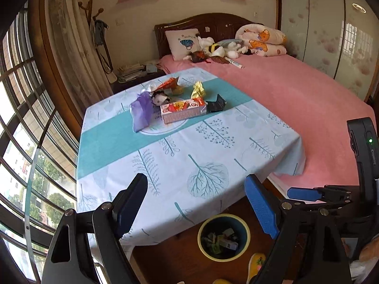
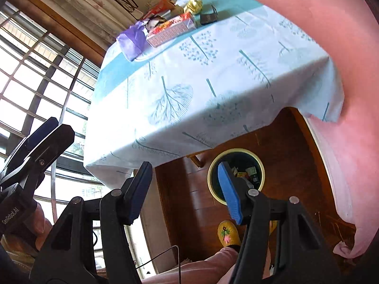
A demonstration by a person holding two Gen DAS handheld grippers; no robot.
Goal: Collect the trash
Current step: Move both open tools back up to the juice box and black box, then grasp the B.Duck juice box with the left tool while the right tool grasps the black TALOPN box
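A pile of trash lies on the far part of the table (image 1: 189, 165): a purple bag (image 1: 141, 113), a pink and red box (image 1: 182, 111), a black wrapper (image 1: 216, 104), a yellow wrapper (image 1: 198, 90) and an orange wrapper (image 1: 169, 82). The pile also shows in the right wrist view around the box (image 2: 170, 29). A round bin (image 1: 223, 236) (image 2: 236, 176) with trash inside stands on the floor below the table's near edge. My left gripper (image 1: 196, 206) is open and empty above the near table edge. My right gripper (image 2: 184, 191) is open and empty, low beside the bin.
A bed with a pink cover (image 1: 308, 108) runs along the right of the table, with pillows and soft toys at its head. A curved window (image 1: 28, 142) is on the left. A yellow slipper (image 2: 228, 234) is on the wooden floor near the bin.
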